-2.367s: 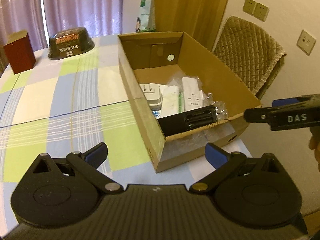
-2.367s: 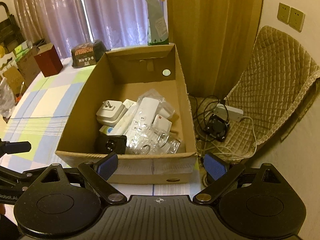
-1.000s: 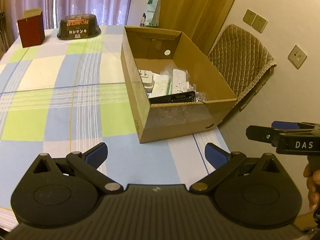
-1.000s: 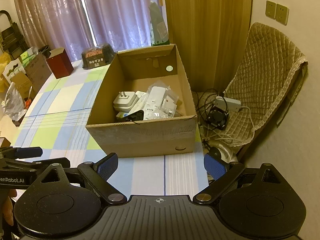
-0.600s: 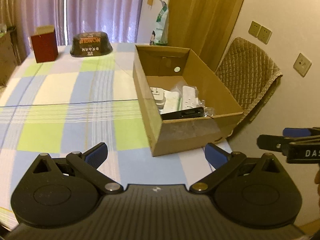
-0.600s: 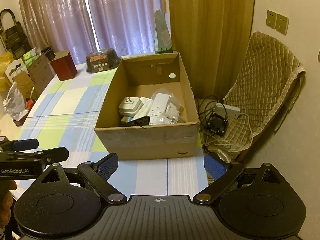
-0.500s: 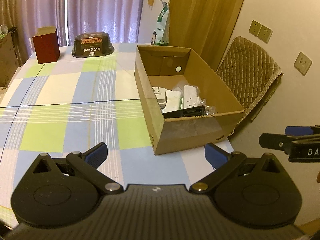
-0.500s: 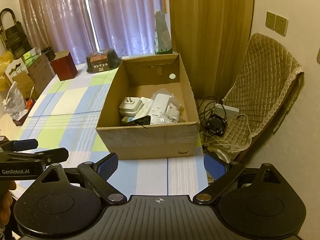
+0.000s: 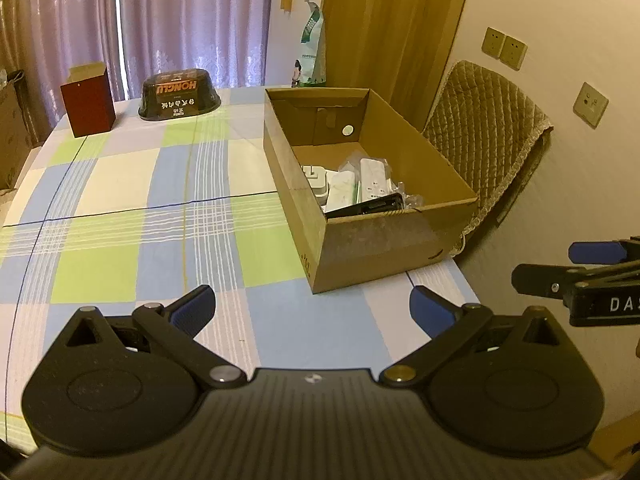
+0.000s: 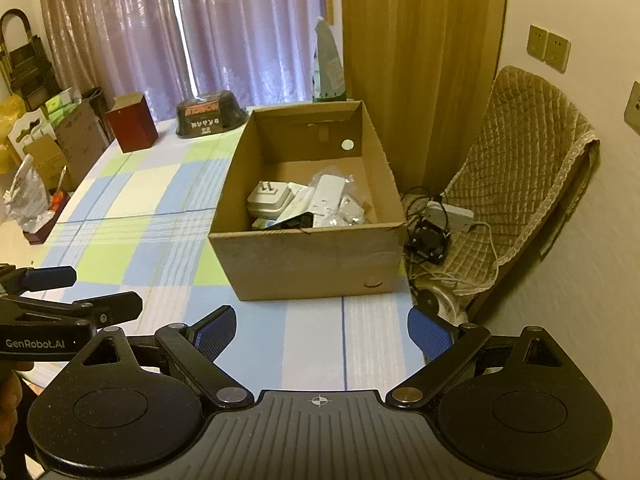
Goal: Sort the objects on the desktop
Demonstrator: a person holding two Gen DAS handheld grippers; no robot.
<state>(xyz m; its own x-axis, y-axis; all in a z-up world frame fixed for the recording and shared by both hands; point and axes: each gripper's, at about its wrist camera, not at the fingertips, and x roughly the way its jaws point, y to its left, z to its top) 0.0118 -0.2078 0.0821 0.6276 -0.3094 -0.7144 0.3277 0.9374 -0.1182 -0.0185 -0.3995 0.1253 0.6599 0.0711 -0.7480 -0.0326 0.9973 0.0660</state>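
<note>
Two grippers held apart, empty: left gripper (image 9: 312, 308), right gripper (image 10: 320, 330) | cardboard box (image 10: 308, 258) at table (image 9: 120, 184) right edge, chargers (image 10: 268, 200) and remotes inside | sorting judged finished; no pickup called for.

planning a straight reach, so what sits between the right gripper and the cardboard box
Nothing. In the right wrist view, only bare checked tablecloth lies between the open right gripper and the near wall of the cardboard box.

One cardboard box (image 9: 384, 236); one red box (image 9: 88, 105); one bowl (image 9: 179, 94); one chair (image 9: 486, 128).
</note>
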